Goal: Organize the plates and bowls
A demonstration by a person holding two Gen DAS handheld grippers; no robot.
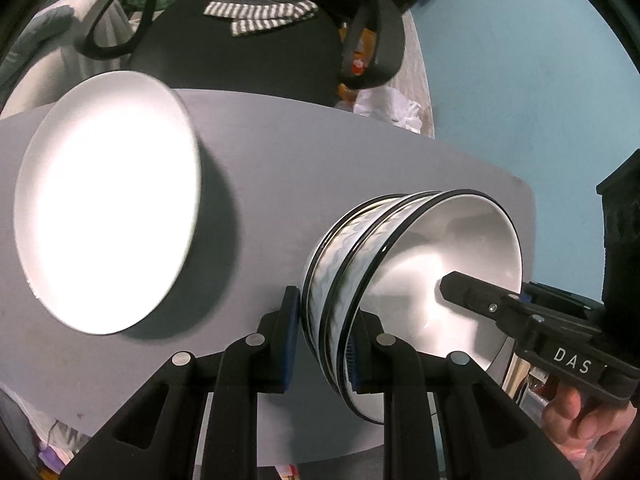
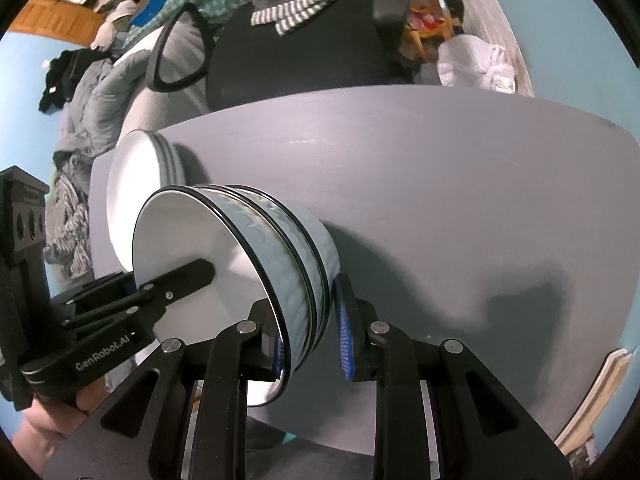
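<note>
Two grippers are holding a stack of bowls [image 1: 400, 276] together, one on each side. The bowls are white inside, with a light blue wavy band and thin black rims on the outside, and three rims are showing in the stack. The left gripper [image 1: 324, 340] is pinching the near wall of the stack, with one blue pad outside and one inside the top bowl. The right gripper [image 2: 310, 336] is pinching the opposite wall in the same way, one finger inside and one blue pad [image 2: 345, 336] outside. Both are squeezing tight on the bowl wall, not hanging loose. In the left view, the right gripper's black finger [image 1: 472, 292] is showing inside the bowl. The bowls are sitting over the grey table [image 2: 440, 200], toward its near edge, but it is hard to tell if the bottom bowl is touching the top. A stack of white plates [image 1: 108, 200] is sitting on the left part of the table, close to the left edge, and there is a strip of bare table between the plates and the bowls. To the right of the bowls the table is bare all the way to its curved right edge. Past the far edge, a black chair [image 2: 296, 60] is standing with a striped cloth [image 2: 300, 12] draped on it.
</note>
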